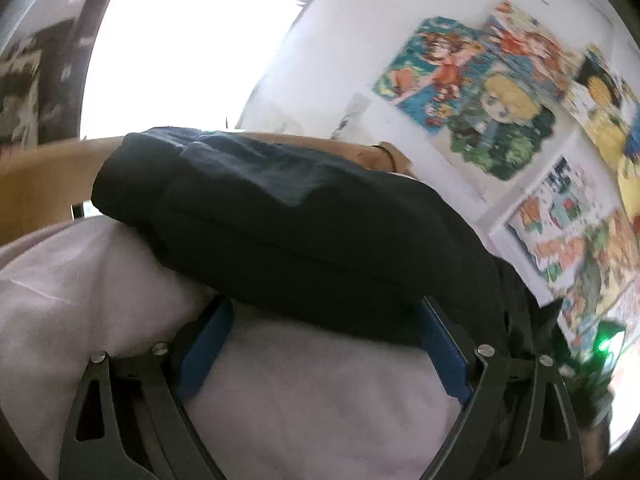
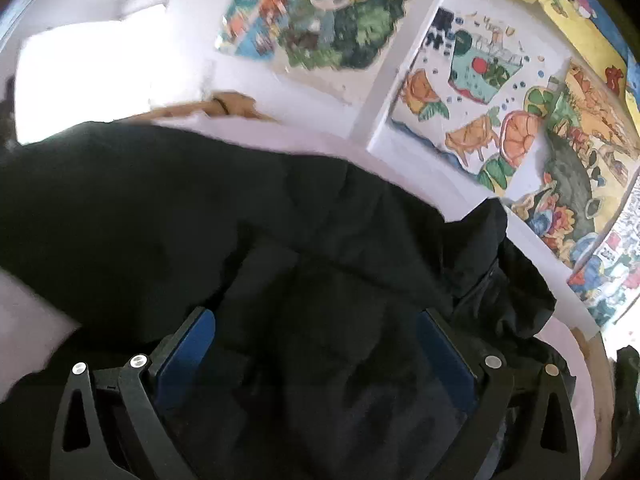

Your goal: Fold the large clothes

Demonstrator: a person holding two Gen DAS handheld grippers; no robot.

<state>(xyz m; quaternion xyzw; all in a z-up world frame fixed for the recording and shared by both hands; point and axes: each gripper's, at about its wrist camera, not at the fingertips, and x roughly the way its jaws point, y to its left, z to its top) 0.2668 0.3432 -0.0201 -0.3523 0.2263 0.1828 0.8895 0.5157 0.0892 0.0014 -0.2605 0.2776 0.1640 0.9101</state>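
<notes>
A dark, nearly black garment [image 1: 288, 216] is seen lying in a folded, thick bundle on a surface covered by a pale pink sheet [image 1: 80, 300]; whether that surface is a bed or a tabletop cannot be told. In the left wrist view the bundle runs across the far part of the sheet, with its left end rounded and its near folded edge lying just beyond the blue pads of the left tool [image 1: 324, 316]. The jaws of that tool are spread wide and nothing is gripped between them; only bare pink sheet is seen in the gap, and whether the fingertips touch the cloth cannot be told.

In the right wrist view the same garment [image 2: 200, 208] fills most of the lower picture. The right tool [image 2: 316, 324] is held over it with its jaws fully parted, and dark cloth lies in the gap between the blue pads, but no pinch on it is seen. A crumpled part of the garment [image 2: 500, 272] is bunched toward the right edge of the sheet.

A tan wooden rail [image 1: 44, 184] is seen past the far edge of the sheet. Colourful cartoon drawings [image 2: 476, 100] are stuck on the white wall behind, and both views are somewhat blurred
</notes>
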